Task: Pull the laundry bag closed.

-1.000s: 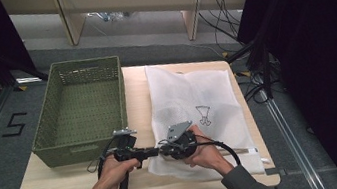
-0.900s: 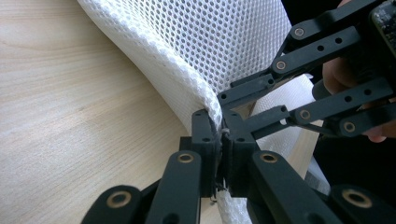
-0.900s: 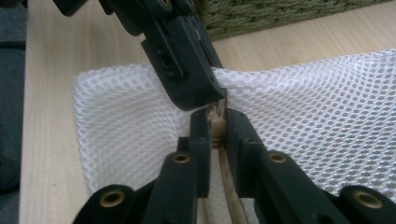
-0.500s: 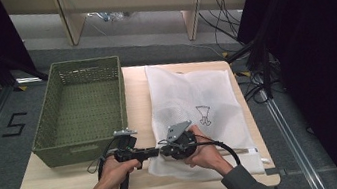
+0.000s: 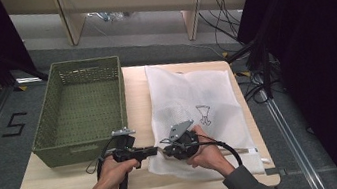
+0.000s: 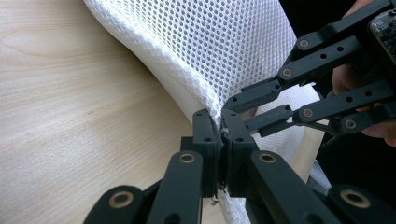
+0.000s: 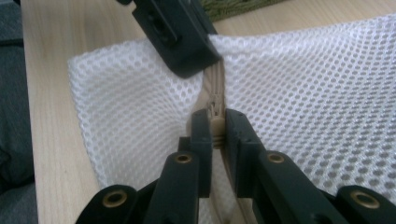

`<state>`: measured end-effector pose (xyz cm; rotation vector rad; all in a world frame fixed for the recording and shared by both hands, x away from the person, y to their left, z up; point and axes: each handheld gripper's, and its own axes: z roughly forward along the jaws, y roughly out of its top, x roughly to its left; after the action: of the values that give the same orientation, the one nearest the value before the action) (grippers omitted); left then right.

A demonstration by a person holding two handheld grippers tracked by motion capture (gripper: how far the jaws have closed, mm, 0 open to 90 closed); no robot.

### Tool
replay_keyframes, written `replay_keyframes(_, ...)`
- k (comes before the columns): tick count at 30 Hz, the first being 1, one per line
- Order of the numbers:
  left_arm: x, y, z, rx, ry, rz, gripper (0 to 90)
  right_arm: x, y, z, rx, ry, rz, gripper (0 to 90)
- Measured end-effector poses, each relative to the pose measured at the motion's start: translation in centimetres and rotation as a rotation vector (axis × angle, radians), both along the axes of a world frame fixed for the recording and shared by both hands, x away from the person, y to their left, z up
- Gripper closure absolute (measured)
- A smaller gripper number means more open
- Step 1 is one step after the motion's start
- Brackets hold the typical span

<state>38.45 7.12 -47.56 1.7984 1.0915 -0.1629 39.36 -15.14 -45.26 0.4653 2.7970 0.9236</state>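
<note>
Table-level right gripper view reveals zipper pull pinched.

Two black grippers here, each in a bare hand. The left gripper carries a long black pistol-style handle and a small grey plate on top. The right gripper wears a grey three-cornered plate, and a thick black cable loops off behind it. Up close, the linkage bars are matte black, pinned with brass-coloured rivets and small round holes. Sleeves are grey-green, ending at the wrists.
</note>
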Motion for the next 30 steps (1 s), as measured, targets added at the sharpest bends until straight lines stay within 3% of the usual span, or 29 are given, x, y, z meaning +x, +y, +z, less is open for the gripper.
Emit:
replay_keyframes(18,-0.2,0.2,0.7,0.009,-0.027,0.006,85.8,-1.0,-1.6,0.5,-0.048,0.008,-0.061,83.3)
replay_keyframes(30,-0.3,0.3,0.8,0.024,-0.039,0.01,85.8,-1.6,-3.8,1.0,-0.047,-0.002,-0.099,83.3)
